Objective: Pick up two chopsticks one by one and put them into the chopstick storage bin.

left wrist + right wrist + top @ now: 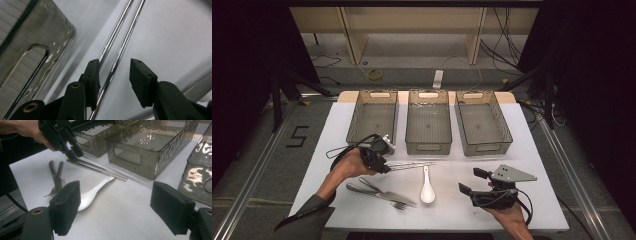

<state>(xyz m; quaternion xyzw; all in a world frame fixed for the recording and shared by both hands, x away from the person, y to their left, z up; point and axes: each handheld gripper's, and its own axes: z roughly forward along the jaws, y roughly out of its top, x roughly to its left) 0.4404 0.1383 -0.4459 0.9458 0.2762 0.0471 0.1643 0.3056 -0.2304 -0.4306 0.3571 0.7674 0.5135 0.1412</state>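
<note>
Three smoked, translucent plastic bins are lined up side by side at the far edge of the white table (532, 200): a left bin (373, 117), a middle bin (428, 122) and a right bin (483, 124). Each is rectangular, with a dimpled, hammered texture on its walls and an oval handle cut-out at each end. Nothing is seen inside any of them.

A pair of thin, polished metal chopsticks (412, 165) is laid flat on the table just in front of the left and middle bins, the two round rods lying nearly parallel and close together. The left gripper (383, 167) is lowered over their near end; in the left gripper view one rod (117, 58) is seen between the black ribbed pads (142, 82) and the other (112, 37) passes under the left pad, and a clear gap is left to the right pad, so the jaws are not yet clamped.

A glossy white ceramic soup spoon (427, 186) is laid nearby, and a steel fork (387, 196) and knife (374, 186) are crossed to its left.

The right gripper (472, 182) is held wide apart above bare table, with nothing between its jaws.
</note>
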